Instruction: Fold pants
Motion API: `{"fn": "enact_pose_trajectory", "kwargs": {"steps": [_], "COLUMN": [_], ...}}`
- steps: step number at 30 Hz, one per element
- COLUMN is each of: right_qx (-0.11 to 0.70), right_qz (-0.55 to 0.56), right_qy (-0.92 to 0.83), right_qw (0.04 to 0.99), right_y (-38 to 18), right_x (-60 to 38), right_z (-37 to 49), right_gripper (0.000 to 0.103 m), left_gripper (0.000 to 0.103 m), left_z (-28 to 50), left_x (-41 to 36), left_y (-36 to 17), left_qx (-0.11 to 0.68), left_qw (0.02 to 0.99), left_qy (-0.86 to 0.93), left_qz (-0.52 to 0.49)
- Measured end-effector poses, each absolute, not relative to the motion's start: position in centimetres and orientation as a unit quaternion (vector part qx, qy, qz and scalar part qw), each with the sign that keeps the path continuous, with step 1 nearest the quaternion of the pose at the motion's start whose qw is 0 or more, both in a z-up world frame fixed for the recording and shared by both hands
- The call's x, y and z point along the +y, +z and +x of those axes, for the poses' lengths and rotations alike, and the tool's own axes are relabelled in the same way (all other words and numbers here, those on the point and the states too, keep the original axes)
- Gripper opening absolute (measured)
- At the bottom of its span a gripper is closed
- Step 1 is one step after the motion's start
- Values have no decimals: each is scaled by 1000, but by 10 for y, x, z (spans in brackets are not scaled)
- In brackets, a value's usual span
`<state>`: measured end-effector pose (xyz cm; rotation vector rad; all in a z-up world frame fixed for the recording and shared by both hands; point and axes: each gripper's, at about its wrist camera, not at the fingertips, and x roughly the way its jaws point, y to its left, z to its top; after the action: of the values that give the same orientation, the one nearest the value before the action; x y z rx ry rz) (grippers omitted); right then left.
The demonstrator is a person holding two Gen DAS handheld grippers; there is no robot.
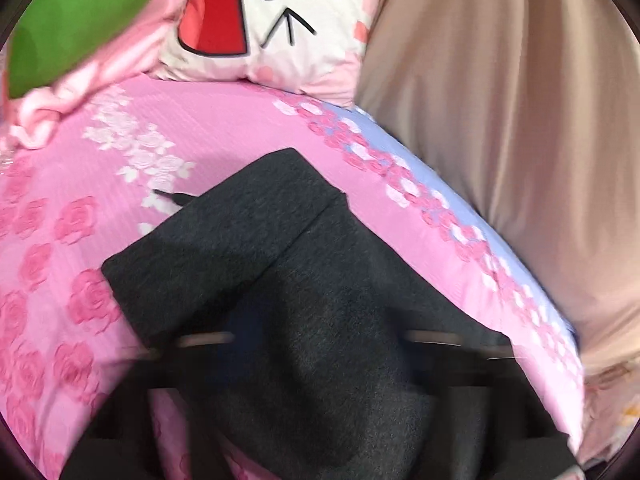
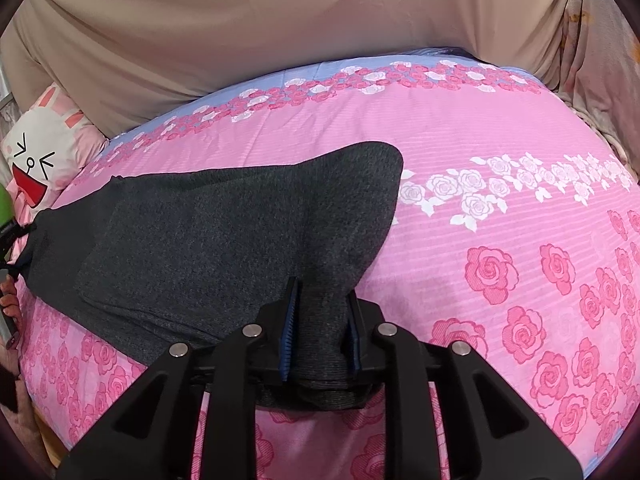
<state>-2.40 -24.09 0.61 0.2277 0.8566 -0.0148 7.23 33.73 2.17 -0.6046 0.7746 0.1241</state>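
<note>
We see the dark grey pants (image 2: 224, 232) lying partly folded across the pink bed (image 2: 500, 216). Our right tongs (image 2: 322, 320) grip a bunched fold of them between the pads. Our left tongs (image 1: 316, 344), blurred over the pants, are fully closed.

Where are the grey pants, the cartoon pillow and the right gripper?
pants (image 2: 224, 232), right wrist view, flat middle.
pillow (image 1: 280, 24), left wrist view, printed face.
right gripper (image 2: 322, 320), right wrist view, between fingertips.
</note>
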Motion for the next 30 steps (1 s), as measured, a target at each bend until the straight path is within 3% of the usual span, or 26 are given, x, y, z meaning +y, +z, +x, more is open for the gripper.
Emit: {"fn": "enact_pose_trajectory", "kwargs": {"steps": [3,6,12,13,14,15,17,21,30], "right_qx": [413,403,403,403,404,404,404,404,405], "right_qz": [120,129,143,143,144,145,148,148,148], "right_qy": [-4,0,10,12,13,14,16,17,17], "right_qw": [903,906,904,904,903,903,903,903,902], "right_y": [6,10,10,9,9,9,9,9,9], "right_x": [-244,-246,-249,-249,-249,-250,-251,-251,-251], "right_z": [-24,-27,-27,-27,-27,-27,-27,-27,-27], "right_gripper": [21,16,17,17,17,18,18,18,19], "left_gripper": [0,0,0,2,15,36,52,65,67], "left_z": [75,70,49,44,40,36,29,24,4], "left_x": [346,336,363,370,373,377,382,386,393], "left_y": [18,38,53,50,45,40,29,12,30], "left_qx": [372,349,337,345,354,363,367,359,316], "left_qw": [858,876,870,864,857,849,837,814,820], "left_qy": [12,8,48,44,41,39,36,14,70], "left_qz": [-354,-332,-357,-365,-371,-382,-405,-456,-471]}}
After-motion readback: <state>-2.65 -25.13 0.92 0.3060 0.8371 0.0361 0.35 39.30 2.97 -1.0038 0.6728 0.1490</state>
